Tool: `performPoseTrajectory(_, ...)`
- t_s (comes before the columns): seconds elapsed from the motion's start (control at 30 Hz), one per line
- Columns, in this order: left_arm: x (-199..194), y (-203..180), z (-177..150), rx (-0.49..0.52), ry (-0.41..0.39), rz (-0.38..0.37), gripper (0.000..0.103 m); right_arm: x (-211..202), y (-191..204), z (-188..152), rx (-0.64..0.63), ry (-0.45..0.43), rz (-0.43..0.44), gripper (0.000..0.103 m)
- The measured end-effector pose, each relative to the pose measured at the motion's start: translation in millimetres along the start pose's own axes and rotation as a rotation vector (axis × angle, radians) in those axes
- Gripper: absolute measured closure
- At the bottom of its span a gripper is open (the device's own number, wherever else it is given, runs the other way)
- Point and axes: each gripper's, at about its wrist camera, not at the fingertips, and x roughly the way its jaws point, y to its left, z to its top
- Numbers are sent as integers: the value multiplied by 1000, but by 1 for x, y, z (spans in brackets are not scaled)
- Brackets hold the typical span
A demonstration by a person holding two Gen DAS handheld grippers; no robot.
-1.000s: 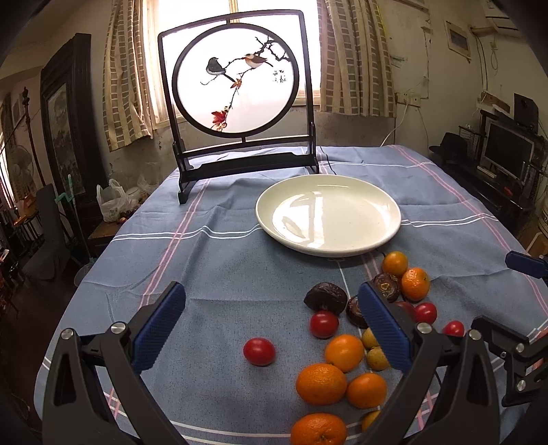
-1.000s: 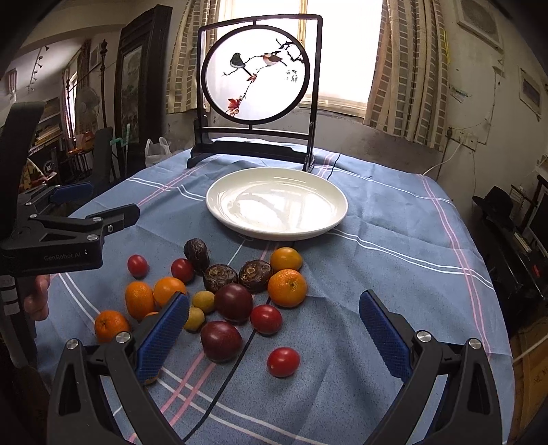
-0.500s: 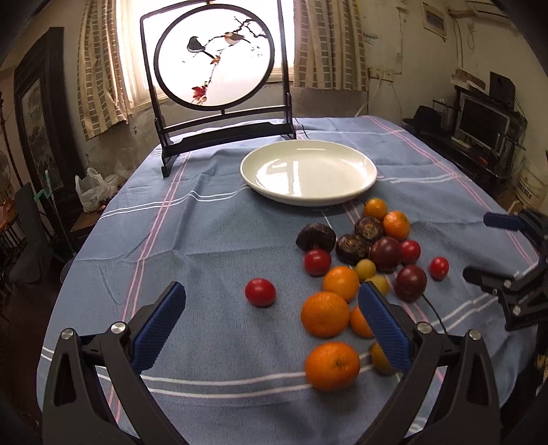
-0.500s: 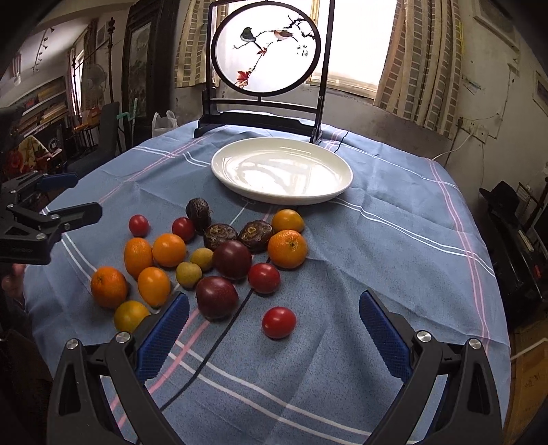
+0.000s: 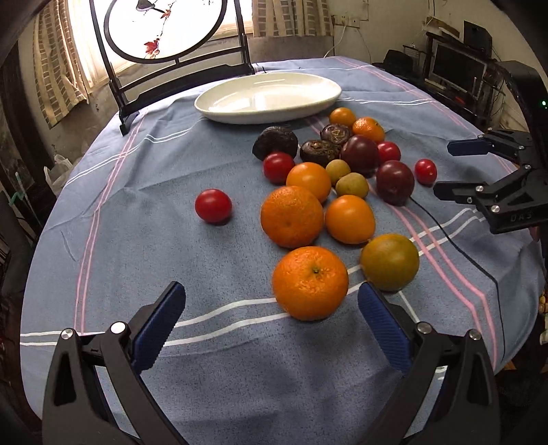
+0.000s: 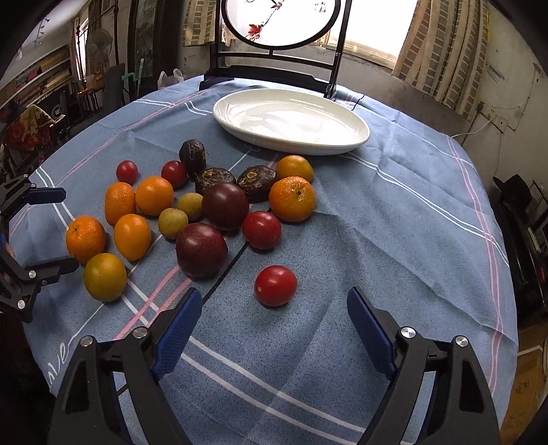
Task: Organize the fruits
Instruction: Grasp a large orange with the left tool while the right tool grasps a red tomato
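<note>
You see daylight entering from the window (image 6: 370, 30) behind the round screen (image 5: 164, 30); both are overexposed to near white. The white plate (image 5: 267, 97) carries broad glare across its inner surface. Fruit on the tablecloth (image 5: 144, 246) casts soft, short shadows toward you. The room at the left and right margins is dim and murky. Expect strong fisheye bending at the edges, with black corners in both views. The nearest orange (image 5: 310, 282) shows slight motion blur at its outline; the rest is sharp.

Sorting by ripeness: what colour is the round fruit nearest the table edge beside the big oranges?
Greenish-yellow round fruit, duller than the oranges; clearest in the left wrist view.
</note>
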Motion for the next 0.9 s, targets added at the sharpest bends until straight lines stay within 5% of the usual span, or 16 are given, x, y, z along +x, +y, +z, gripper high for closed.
performPoseTrajectory(0.2, 9, 2, 8, -10, 16, -4, 4, 18, -7, 1, 48, 67, 82, 56)
performPoseTrajectory(0.27, 12, 0, 9, -8, 28, -11, 4, 20, -7, -1, 51, 68, 91, 57)
performPoseTrajectory(0.37, 17, -2, 9, -8, 43, -27, 22, 16, -7, -2, 41, 42, 91, 69)
performPoseTrajectory(0.4, 19, -1, 9, -16, 57, -41, 28, 16, -8, -2, 46, 42, 98, 70)
performPoseTrajectory(0.63, 21, -2, 11, -28, 64, -52, 30, 23, -16, 8, 75, 54, 117, 65)
performPoseTrajectory(0.83, 17, -10, 11, 2, 51, -75, 58, 19, -13, 6, 51, 44, 120, 75)
performPoseTrajectory(0.9, 17, -10, 11, 2, 52, -68, 58, 16, -14, 5, 51, 32, 115, 75)
